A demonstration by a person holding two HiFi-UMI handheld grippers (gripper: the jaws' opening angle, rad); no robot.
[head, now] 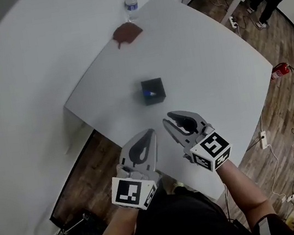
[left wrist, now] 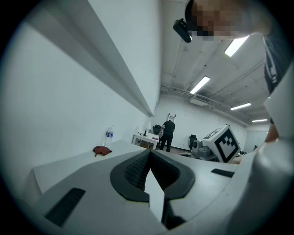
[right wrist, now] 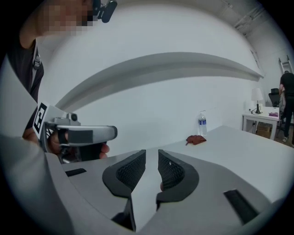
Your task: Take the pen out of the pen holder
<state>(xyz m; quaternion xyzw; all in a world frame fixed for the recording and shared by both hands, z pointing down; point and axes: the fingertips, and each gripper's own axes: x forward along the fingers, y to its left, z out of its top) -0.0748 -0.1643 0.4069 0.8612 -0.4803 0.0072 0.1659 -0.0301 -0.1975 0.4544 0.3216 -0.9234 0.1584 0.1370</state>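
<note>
The job has not really started yet. The pen holder (head: 154,83) is a small black box near the middle of the white desk (head: 210,60). The pen (head: 151,93) is inside it, showing as a bit of blue and white. Both tools are held over the near edge of the desk, well apart from the box, which sits at about 12 o'clock from them. The left gripper (head: 149,136) has its jaws pressed together with nothing in them. The right gripper (head: 171,120) has its jaws a little bit apart, and nothing is between them either. I think the step now is reaching out. Next, one tool needs to go forward over the box, open wide enough for the pen, close on it and lift it straight up. The other tool may need to keep the box from tipping. Only the head view shows the box and the pen. The two gripper views look low across the desk and miss them. They do show the jaws up close, plus a brown cloth (right wrist: 196,140) and a water bottle (right wrist: 202,124) at the far edge, at about 1 o'clock in the right gripper view.
</note>
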